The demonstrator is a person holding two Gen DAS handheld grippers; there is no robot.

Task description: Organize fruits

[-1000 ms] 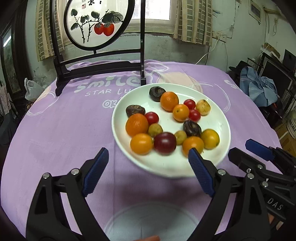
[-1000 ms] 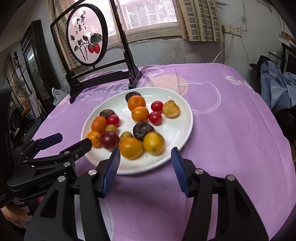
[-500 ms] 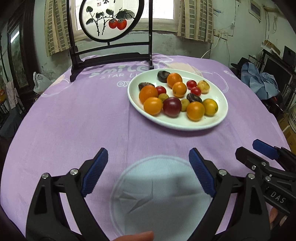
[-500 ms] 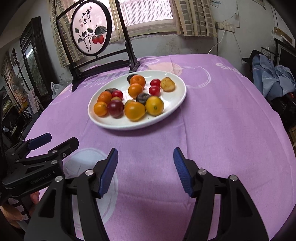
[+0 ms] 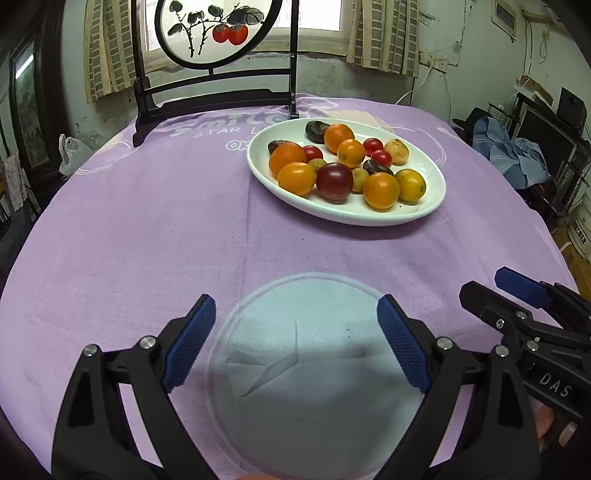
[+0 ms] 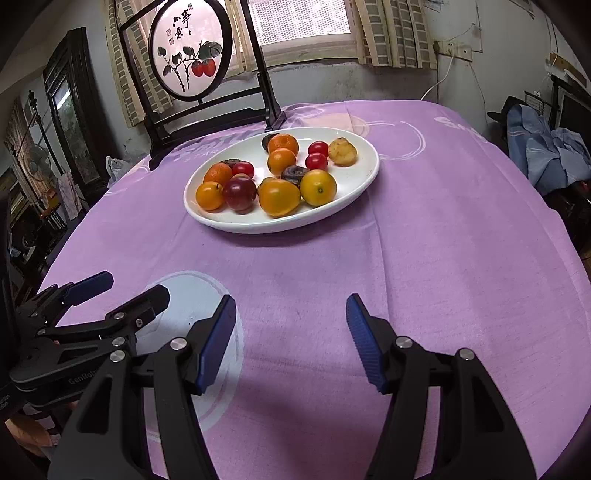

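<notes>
Left wrist view: my left claw (image 5: 295, 339) stands released, empty, above the purple tablecloth's (image 5: 147, 229) near edge. My right claw (image 6: 291, 339) likewise grasps nothing. The mixed fruits (image 5: 334, 181) lie on the white oval ceramic plate (image 5: 369, 216) toward the far edge.

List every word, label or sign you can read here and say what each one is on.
"STAR" on the purple printed tablecloth; the larger word above it is cut off by the black wooden stand.
"DAS" on the body of the right tongs.
"GenRob", partly hidden, on the body of the left tongs.
Brush characters on the round painted screen panel: too small to read.
</notes>
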